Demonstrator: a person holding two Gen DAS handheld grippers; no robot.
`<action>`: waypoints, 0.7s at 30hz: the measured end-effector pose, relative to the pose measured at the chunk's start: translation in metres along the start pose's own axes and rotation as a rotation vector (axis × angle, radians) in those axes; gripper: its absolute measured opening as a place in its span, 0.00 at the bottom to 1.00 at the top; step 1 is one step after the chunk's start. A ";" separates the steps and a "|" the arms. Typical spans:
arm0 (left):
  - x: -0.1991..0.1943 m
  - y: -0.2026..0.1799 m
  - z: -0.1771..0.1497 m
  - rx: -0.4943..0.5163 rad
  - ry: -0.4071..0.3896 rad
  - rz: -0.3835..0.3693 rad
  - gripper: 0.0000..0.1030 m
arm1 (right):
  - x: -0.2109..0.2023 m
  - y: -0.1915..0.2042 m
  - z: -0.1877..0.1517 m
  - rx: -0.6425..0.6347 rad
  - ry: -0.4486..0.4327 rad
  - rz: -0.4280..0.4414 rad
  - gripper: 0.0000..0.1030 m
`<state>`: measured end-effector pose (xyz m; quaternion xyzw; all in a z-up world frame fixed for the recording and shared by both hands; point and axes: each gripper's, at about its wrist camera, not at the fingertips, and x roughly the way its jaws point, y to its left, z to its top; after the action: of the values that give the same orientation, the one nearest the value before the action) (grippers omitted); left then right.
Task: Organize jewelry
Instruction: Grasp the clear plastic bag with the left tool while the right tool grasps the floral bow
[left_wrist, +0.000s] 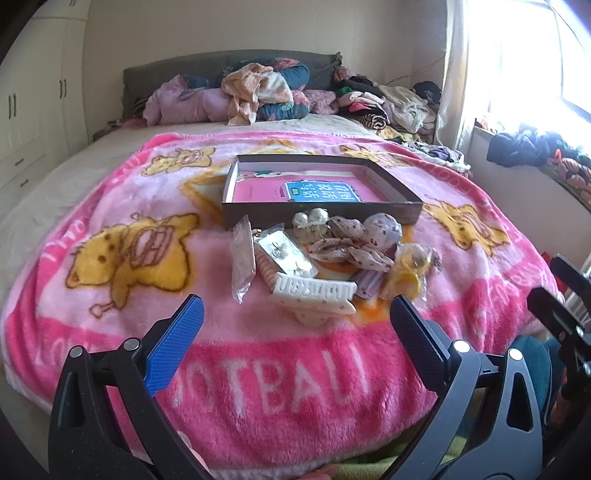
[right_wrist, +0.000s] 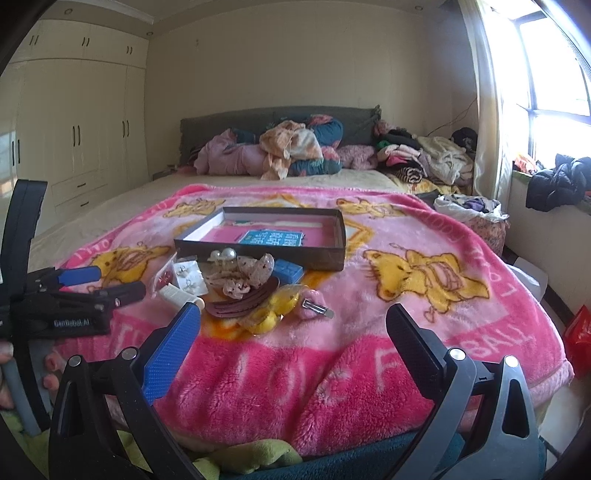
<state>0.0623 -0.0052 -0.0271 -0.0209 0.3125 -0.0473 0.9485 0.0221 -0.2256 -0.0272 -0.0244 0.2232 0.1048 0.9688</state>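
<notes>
Pink cartoon blanket (left_wrist: 110, 206) on the bed: the jewelry pile, fronted by a white hair claw (left_wrist: 314, 295) lying crosswise, sits just before the shallow box (left_wrist: 321, 214); the left gripper (left_wrist: 295, 317), jaws open and empty, is nearer than the equally open right gripper (right_wrist: 291, 325).

Box (left_wrist: 321, 216) floor: largely covered by a pink booklet (left_wrist: 306, 192); print too small to read.
Earring cards (left_wrist: 284, 251): stud detail blurred.
White hair claw (left_wrist: 314, 295): lower teeth hidden in blanket (left_wrist: 258, 369) pile.
Brown comb (right_wrist: 242, 304): partly under floral fabric.
</notes>
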 end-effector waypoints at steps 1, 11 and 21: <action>0.002 0.002 0.002 -0.010 -0.005 0.001 0.90 | 0.004 0.000 0.001 -0.006 0.010 0.000 0.95; 0.039 0.022 0.022 -0.046 0.029 0.035 0.90 | 0.044 -0.002 0.011 -0.030 0.091 0.053 0.95; 0.072 0.052 0.032 -0.105 0.095 0.041 0.90 | 0.096 0.005 0.021 -0.064 0.172 0.105 0.95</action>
<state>0.1433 0.0391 -0.0475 -0.0619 0.3597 -0.0122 0.9310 0.1144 -0.2004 -0.0498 -0.0526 0.3028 0.1602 0.9380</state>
